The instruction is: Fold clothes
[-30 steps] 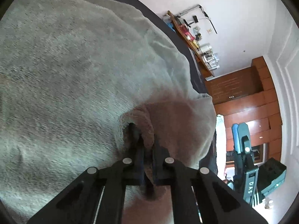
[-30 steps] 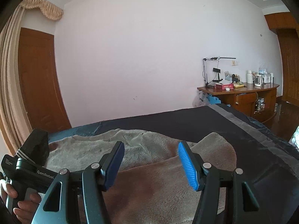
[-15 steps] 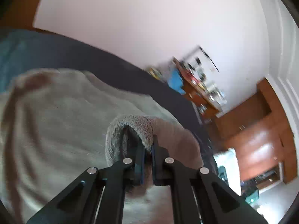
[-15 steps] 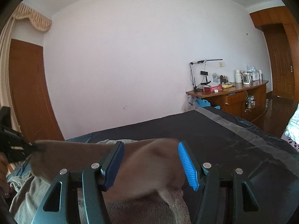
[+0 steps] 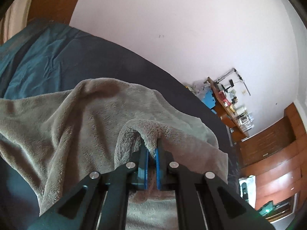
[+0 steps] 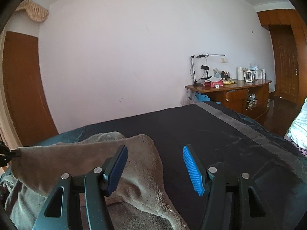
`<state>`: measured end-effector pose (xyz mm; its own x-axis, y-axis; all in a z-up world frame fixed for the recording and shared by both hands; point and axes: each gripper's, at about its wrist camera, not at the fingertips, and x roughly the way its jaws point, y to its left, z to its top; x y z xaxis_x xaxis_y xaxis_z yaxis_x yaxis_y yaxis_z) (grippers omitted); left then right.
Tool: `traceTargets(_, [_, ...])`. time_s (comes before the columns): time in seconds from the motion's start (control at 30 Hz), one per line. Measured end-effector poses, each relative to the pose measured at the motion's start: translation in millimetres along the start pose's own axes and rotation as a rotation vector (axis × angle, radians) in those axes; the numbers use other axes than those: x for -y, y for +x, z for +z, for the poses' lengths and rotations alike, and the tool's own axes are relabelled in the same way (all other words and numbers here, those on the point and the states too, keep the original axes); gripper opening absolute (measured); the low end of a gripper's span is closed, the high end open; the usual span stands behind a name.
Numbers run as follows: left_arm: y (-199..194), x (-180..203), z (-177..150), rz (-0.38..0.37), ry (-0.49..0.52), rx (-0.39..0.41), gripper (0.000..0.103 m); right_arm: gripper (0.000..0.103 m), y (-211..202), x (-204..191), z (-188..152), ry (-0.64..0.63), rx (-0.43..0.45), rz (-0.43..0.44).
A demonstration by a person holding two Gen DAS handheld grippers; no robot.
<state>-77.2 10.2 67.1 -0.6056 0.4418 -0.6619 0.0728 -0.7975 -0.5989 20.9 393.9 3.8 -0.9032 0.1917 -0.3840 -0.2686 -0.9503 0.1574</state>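
Left wrist view: the left gripper (image 5: 151, 158) is clamped on a folded edge of the grey fleece garment (image 5: 80, 126), with the blue pads (image 5: 146, 164) pressed against the pile from both sides. The pinched edge stands raised above the rest of the fabric, which drapes down and spreads over the dark bedspread (image 5: 107, 57).

Right wrist view: the right gripper (image 6: 154, 170) is spread wide with nothing between its blue pads (image 6: 192, 170). It hangs above the bedspread (image 6: 211, 134), its left finger over the garment (image 6: 138, 172) and its right finger over bare cover. The garment occupies the near left part of the bed. One edge is pulled taut toward the left frame border, where a dark tip, probably the left gripper (image 6: 4, 154), meets it. A wooden desk (image 6: 239, 94) stands against the wall beyond the bed.
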Motion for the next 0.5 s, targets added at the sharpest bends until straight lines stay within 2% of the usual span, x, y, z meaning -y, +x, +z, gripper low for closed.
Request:
traceTargets(0.03, [-3.8, -2.1, -2.7, -0.021, -0.019, 0.002, 0.007, 0.062, 1.0, -0.5, -0.7, -0.002, -0.006, -0.002])
traceTargets(0.13, [-19.8, -16.5, -5.0, -0.155, -0.09, 0.0, 0.007, 0.062, 2.7, -4.4, -2.1, -0.016, -0.022, 0.002])
traceTargets(0.17, [-25.4, -17.4, -4.9, -0.153, -0.089, 0.013, 0.007, 0.064, 4.2, -7.1, -1.8, -0.025, -0.03, 0.004])
traceTargets(0.2, [-30.8, -18.3, -4.7, -0.148, -0.087, 0.027, 0.007, 0.072, 6.2, -9.2, -2.8, -0.036, -0.039, 0.01])
traceTargets(0.27, [-35.5, -18.2, -2.3, -0.051, -0.062, 0.067, 0.007, 0.076, 11.9, -14.2, -4.3, -0.065, -0.062, 0.028])
traceTargets(0.37, [-29.1, -23.8, -2.9, 0.051, -0.05, 0.072, 0.007, 0.076, 16.1, -19.4, -5.0, -0.095, -0.076, 0.044])
traceTargets(0.5, [-1.3, -24.1, -13.3, 0.283, 0.038, 0.067, 0.017, 0.076, 18.2, -18.4, -4.5, -0.091, -0.083, 0.049])
